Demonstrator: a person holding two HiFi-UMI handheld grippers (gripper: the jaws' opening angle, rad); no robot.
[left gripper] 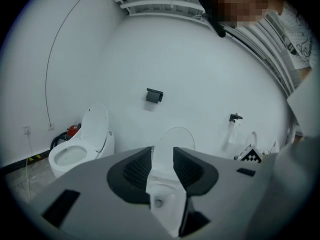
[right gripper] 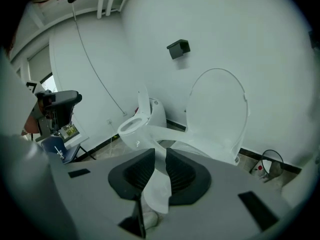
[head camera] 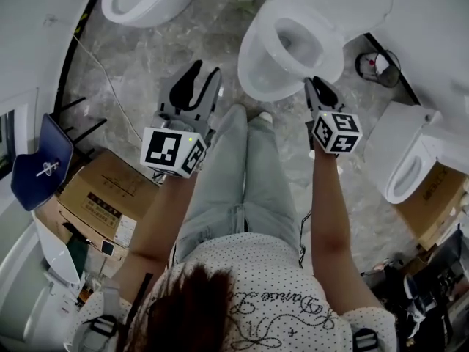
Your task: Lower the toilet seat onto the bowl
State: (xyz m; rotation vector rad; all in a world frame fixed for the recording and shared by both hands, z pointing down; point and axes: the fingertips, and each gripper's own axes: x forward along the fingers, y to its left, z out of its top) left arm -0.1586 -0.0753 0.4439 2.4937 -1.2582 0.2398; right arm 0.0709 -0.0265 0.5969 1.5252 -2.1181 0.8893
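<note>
1. Grey marbled floor [head camera: 139,64] and white walls. Other toilets stand around, and the task toilet is straight ahead of me.
2. Toilet seat [head camera: 326,46] lies low over the bowl [head camera: 253,79], with the lid [right gripper: 215,114] upright behind. I cannot tell whether the seat rests on the rim yet.
3. Right gripper [head camera: 320,88] sits at the seat's front-right edge. I judge it is there to steady the seat down without a slam.
4. Its fingers [right gripper: 137,176] are nearly together, pinching the seat's rim.
5. Left gripper [head camera: 201,75] hangs over the floor left of the bowl, spare and out of the seat's way.
6. Its fingers [left gripper: 137,169] stand partly apart and hold nothing. The toilet only shows beyond the gap.
</note>
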